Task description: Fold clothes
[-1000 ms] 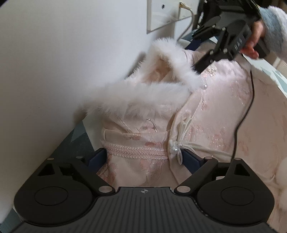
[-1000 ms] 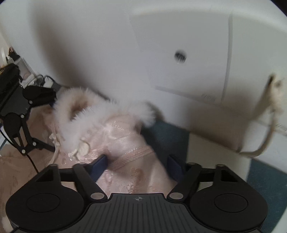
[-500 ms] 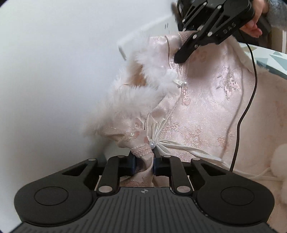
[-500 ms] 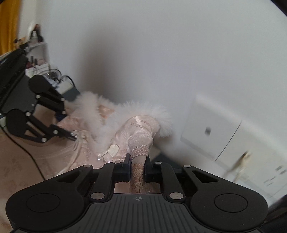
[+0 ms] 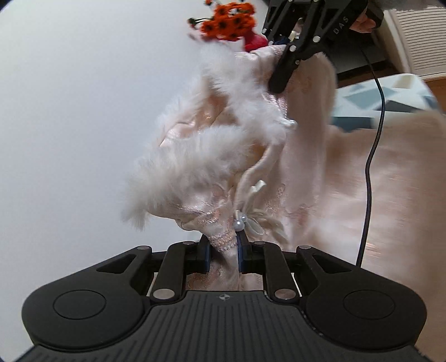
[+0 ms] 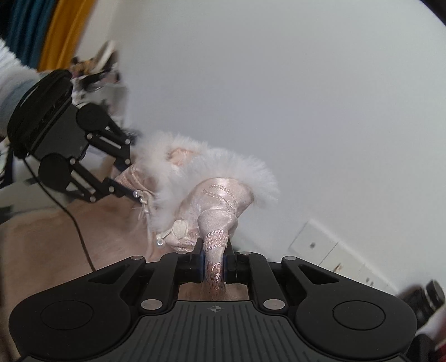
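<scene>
A pale pink brocade garment (image 5: 301,178) with a white fur collar (image 5: 200,156) and pearl knot fastenings hangs lifted between both grippers. My left gripper (image 5: 222,250) is shut on the beaded shoulder edge. My right gripper (image 6: 214,257) is shut on the other shoulder of the garment (image 6: 220,200). Each gripper shows in the other's view: the right gripper (image 5: 281,72) at the top, the left gripper (image 6: 125,186) at the left. The garment's lower part trails down out of sight.
A white wall (image 5: 83,111) is close behind. Orange flowers in a red vase (image 5: 228,25) stand at the top. A patterned blue and white surface (image 5: 390,94) lies at right. White wall plates (image 6: 315,245) and a yellow curtain (image 6: 61,36) show in the right wrist view.
Both grippers closed on the garment's shoulders about one second ago and have since lifted it up off the surface; the views have tilted upward toward the wall.
</scene>
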Demonstrator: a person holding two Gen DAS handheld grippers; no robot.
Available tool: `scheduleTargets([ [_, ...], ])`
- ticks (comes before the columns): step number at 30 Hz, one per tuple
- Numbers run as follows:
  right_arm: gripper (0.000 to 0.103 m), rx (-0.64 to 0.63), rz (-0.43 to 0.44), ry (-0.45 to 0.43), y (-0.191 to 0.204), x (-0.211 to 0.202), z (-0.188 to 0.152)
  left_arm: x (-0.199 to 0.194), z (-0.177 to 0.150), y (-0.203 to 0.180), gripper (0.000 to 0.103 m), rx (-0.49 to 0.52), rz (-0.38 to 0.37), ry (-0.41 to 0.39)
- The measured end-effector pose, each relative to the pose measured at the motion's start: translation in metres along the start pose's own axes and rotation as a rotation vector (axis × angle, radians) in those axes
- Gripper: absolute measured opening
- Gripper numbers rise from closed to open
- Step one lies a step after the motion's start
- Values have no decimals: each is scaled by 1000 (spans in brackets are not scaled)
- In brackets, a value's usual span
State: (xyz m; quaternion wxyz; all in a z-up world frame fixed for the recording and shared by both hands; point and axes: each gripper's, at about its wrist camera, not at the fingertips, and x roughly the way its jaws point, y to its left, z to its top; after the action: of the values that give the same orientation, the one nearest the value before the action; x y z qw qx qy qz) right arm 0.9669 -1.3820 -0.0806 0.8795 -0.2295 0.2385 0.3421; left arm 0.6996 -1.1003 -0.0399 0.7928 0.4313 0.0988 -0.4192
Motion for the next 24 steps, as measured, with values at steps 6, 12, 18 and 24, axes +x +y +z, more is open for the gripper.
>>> scheduleTargets([
  [6, 10, 9, 66, 180, 89, -6, -50, -12, -42, -94, 24, -6, -115, 148],
  [12, 10, -31, 15, 315, 161, 20, -91, -33, -58, -98, 51, -81, -216, 208],
  [18, 34, 29, -19, 336, 183, 9, -109, -66, -64, -62, 67, -336, -328, 222],
  [24, 50, 261, -53, 261, 174, -31, -99, -79, -80, -26, 71, -739, -340, 192],
])
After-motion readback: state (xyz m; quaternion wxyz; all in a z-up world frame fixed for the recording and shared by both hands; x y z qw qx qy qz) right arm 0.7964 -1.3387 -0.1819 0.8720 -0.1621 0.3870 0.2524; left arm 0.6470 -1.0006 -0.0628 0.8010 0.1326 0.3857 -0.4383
